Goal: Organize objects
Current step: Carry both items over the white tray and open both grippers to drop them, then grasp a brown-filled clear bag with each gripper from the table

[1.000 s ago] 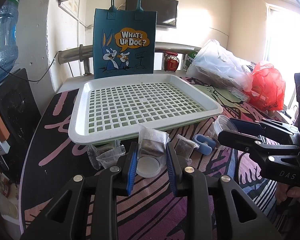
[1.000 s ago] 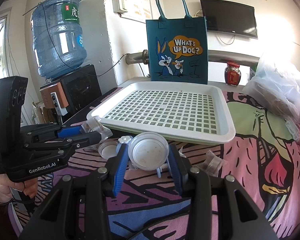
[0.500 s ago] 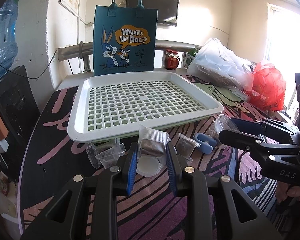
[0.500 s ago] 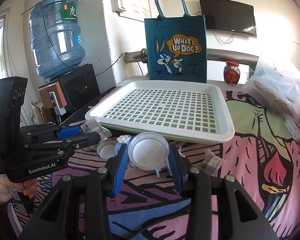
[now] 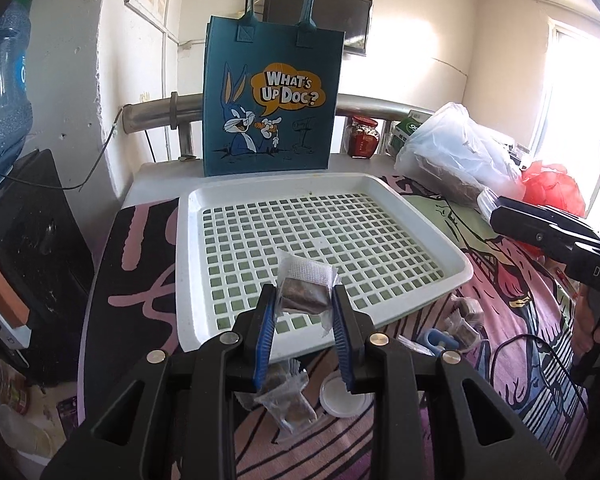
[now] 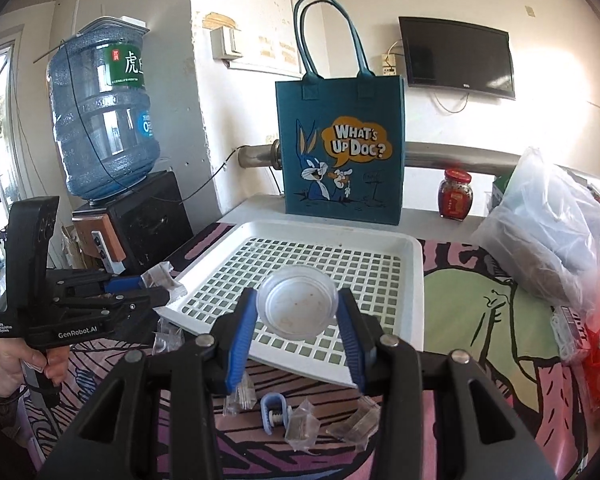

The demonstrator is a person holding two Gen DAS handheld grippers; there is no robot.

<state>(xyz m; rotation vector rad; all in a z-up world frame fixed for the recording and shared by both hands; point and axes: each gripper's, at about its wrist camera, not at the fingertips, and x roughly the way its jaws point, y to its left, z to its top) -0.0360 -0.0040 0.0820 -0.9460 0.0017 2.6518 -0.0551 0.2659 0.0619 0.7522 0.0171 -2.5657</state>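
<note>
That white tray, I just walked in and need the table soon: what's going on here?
A person holds a gripper in each hand. The left gripper is shut on a clear snack packet, the right gripper on a round plastic lid, both over the empty white tray's near edge. More packets lie on the table.

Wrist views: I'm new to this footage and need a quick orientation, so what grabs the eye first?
The teal cartoon tote bag stands upright behind the empty white slotted tray. In front of the tray each gripper is shut on something: the left gripper on a clear-wrapped brown snack packet, the right gripper on a round clear plastic lid.
</note>
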